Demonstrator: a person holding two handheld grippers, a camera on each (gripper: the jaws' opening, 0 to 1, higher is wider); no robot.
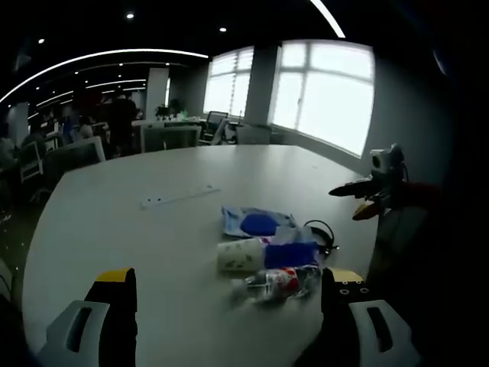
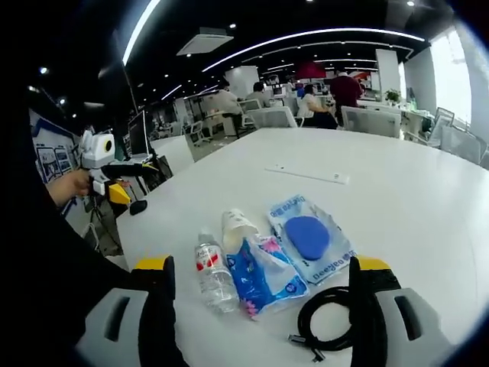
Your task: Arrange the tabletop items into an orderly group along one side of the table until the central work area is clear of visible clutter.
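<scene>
Coiled right by the right tongs (image 2: 260, 294) is a black cable (image 2: 330, 317), lying on the white surface (image 2: 412, 199). Those tongs are wide apart and hold nothing. Next to the cable sit a small water bottle (image 2: 214, 275) on its side, a paper cup (image 2: 238, 225) on its side, a crinkly blue packet (image 2: 263, 275), and a clear bag with a blue sponge (image 2: 309, 235) inside. They are all bunched close, some touching, near one edge. A long white power strip (image 2: 307, 173) lies well apart, out toward the middle.

From the left gripper view, the left tongs (image 1: 229, 306) are also wide apart and empty, hovering over the surface near the bottle (image 1: 276, 283).

Most things look grouped already. I think the strip is the last bit of clutter. The next move would be to reach far out, pinch it gently, and bring it beside the pile.
</scene>
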